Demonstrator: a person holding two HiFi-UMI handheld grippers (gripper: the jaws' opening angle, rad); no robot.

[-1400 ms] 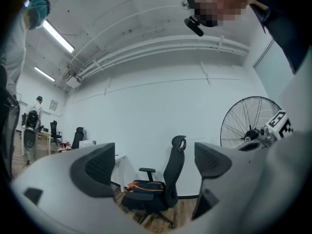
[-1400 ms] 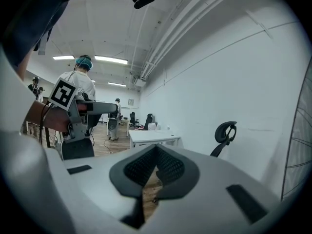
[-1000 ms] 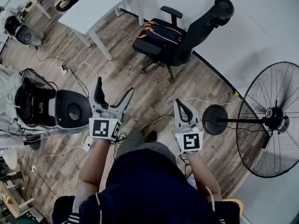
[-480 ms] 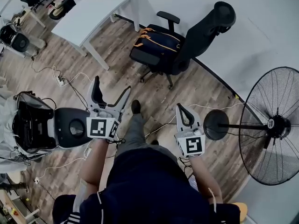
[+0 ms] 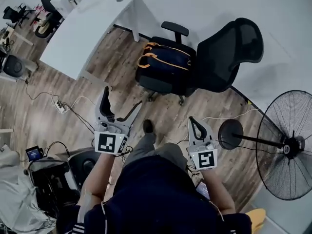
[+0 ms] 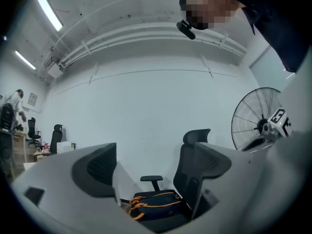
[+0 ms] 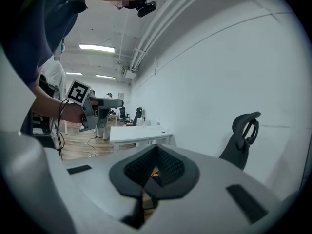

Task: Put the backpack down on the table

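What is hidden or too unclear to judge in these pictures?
- Backpack: it lies on the chair. The head view does not show its far side. In the left gripper view the open left tongs cover its bottom.
- Right gripper view: the shut right tongs block the backpack, so only an orange sliver shows.
- Fan: cut off by the head view's right edge.
- Small items on the table: too small to name.
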